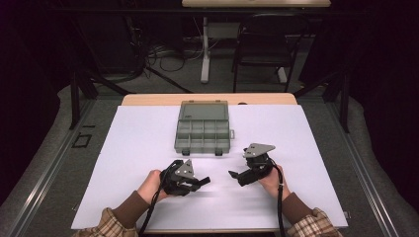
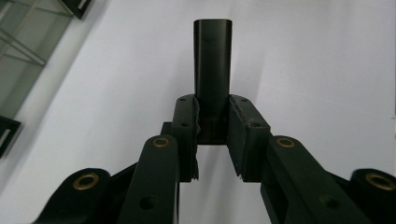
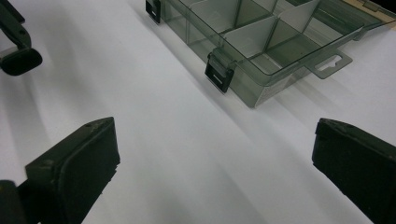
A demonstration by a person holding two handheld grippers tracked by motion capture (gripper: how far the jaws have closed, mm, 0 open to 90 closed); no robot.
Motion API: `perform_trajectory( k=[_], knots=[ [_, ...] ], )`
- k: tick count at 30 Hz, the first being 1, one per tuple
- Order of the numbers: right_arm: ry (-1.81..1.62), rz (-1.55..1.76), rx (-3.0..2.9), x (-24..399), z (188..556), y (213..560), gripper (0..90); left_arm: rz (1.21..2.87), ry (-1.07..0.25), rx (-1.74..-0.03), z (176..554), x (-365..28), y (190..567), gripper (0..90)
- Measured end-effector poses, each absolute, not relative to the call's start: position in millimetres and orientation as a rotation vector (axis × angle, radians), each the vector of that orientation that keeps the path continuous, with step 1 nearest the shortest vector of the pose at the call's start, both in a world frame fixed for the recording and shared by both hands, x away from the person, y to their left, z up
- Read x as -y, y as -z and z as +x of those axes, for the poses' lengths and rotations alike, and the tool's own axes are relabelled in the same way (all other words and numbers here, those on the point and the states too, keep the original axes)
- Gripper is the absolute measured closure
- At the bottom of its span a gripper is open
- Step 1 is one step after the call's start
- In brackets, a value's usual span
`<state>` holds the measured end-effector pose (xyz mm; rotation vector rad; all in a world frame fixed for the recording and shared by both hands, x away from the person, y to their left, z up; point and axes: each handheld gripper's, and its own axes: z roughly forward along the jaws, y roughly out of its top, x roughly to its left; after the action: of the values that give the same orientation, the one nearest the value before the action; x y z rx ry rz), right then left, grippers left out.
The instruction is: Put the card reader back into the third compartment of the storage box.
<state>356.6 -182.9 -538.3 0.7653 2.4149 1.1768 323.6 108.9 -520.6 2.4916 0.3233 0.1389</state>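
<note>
Left tool (image 2: 212, 135) clamped on black bar (image 2: 212, 56), long axis straight ahead; right tool (image 3: 215, 163) open, organizer box (image 3: 261, 42) ahead, nearer.

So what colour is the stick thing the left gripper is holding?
Black flat bar, clearest in the left gripper view.

Left gripper (image 2: 212, 135), jaws clamped on black flat bar (image 2: 212, 60), white tabletop (image 2: 317, 60)

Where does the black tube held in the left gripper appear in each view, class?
High view: black tube left of centre, low, pointing right from the left gripper.
Left gripper view: upright at centre, clamped between the jaws.
Right gripper view: rounded end at the left edge.
Shared landmark: white table sheet.
</note>
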Motion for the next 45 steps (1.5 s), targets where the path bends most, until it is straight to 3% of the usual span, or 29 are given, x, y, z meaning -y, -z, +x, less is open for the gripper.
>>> perform_trajectory(
  k=[45],
  knots=[
    [-1.181,0.754,-2.407,183.5,358.1,538.7,0.0,2.276,-0.344,-0.475,345.8,-126.3,510.6,73.5]
  ],
)
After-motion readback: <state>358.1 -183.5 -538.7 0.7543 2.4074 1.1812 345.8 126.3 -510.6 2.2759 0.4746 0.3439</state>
